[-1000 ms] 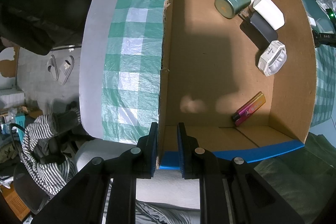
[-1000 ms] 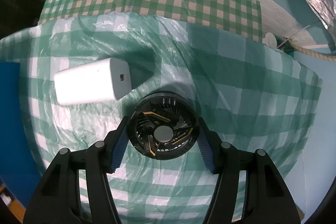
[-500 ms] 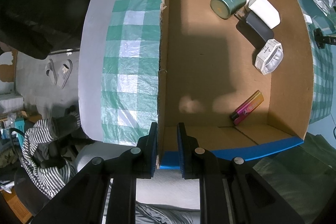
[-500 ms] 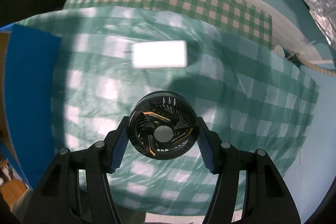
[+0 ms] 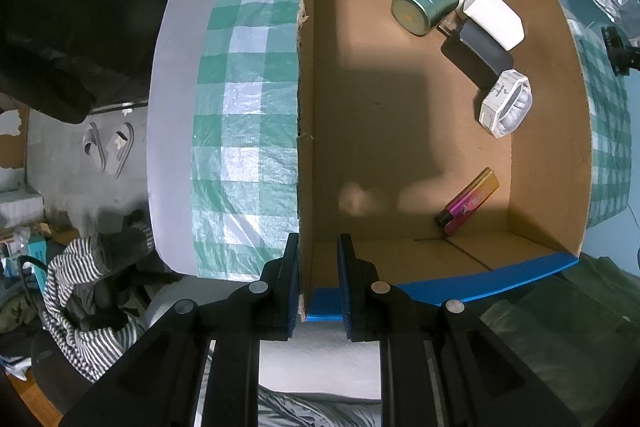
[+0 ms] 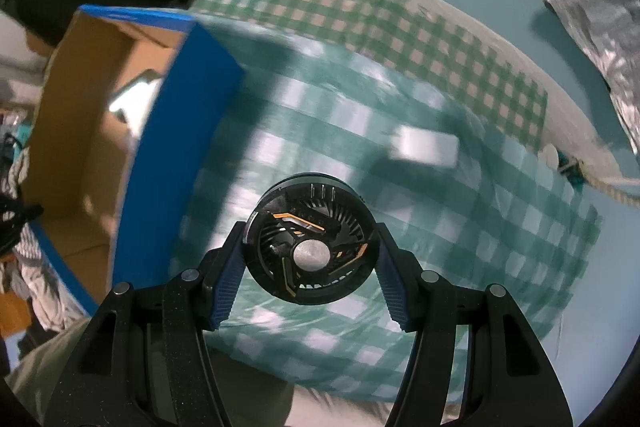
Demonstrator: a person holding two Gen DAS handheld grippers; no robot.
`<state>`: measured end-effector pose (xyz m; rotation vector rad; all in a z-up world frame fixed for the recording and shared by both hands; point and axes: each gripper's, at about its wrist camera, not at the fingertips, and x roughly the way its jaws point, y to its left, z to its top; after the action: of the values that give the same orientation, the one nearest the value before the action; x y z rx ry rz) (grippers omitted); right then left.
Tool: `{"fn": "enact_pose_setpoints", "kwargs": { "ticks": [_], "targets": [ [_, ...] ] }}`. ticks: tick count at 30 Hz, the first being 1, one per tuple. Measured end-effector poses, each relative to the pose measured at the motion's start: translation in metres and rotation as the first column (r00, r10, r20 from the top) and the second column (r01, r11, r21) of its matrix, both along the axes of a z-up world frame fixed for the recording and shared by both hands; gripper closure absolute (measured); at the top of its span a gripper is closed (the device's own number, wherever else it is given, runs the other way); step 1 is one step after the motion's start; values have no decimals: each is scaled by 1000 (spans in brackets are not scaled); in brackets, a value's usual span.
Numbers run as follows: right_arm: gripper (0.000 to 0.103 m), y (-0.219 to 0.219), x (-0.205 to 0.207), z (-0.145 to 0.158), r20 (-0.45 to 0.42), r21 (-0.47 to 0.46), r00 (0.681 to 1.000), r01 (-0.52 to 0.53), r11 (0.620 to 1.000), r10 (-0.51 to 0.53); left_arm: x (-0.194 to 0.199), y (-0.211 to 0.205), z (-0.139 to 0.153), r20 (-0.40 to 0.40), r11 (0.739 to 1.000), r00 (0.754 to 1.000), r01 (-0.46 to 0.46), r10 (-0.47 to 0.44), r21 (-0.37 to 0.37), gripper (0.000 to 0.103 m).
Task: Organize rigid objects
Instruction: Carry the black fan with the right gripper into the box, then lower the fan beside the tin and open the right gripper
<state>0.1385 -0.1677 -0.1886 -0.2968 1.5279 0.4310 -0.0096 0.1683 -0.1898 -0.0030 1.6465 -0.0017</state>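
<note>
My left gripper [image 5: 318,279] is shut on the near left corner of the cardboard box wall [image 5: 306,107], blue on the outside. Inside the box lie a green tin [image 5: 424,5], a white block [image 5: 494,15], a dark block [image 5: 480,55], a white octagonal piece [image 5: 507,103] and a pink lighter [image 5: 468,203]. My right gripper [image 6: 310,269] is shut on a round black fan [image 6: 310,241] with orange marks, held above the green checked cloth [image 6: 460,227]. The box [image 6: 176,123] stands to its left. A white rectangular block [image 6: 424,149] lies on the cloth beyond the fan.
The checked cloth [image 5: 244,107] covers the table left of the box. Below the table edge are slippers [image 5: 108,147] and striped clothing [image 5: 80,283]. A silver foil bag [image 6: 600,15] and a rope [image 6: 612,187] lie at the right.
The right gripper has risen and moved left with the fan; the box has come into its view and the white block has slid away to the right. The left gripper has stayed on the box.
</note>
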Motion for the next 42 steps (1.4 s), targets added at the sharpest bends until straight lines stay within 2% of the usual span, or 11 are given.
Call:
{"fn": "enact_pose_setpoints", "kwargs": {
  "ticks": [11, 19, 30, 38, 42],
  "targets": [
    [42, 61, -14, 23, 35, 14, 990, -140, 990, 139, -1, 0, 0, 9, 1000, 1000, 20, -20, -4, 87],
    [42, 114, -28, 31, 54, 26, 966, -254, 967, 252, -2, -1, 1, 12, 1000, 1000, 26, -26, -3, 87],
    [42, 174, -44, -1, 22, -7, 922, -387, 922, 387, -2, -2, 1, 16, 1000, 1000, 24, -24, -2, 87],
    [42, 193, -49, -18, 14, -5, 905, -425, 905, 425, -3, -2, 0, 15, 1000, 1000, 20, -20, -2, 87],
    [42, 196, -48, -20, 16, -7, 907, -421, 907, 421, -3, -2, 0, 15, 1000, 1000, 19, -19, -3, 87]
  ]
}}
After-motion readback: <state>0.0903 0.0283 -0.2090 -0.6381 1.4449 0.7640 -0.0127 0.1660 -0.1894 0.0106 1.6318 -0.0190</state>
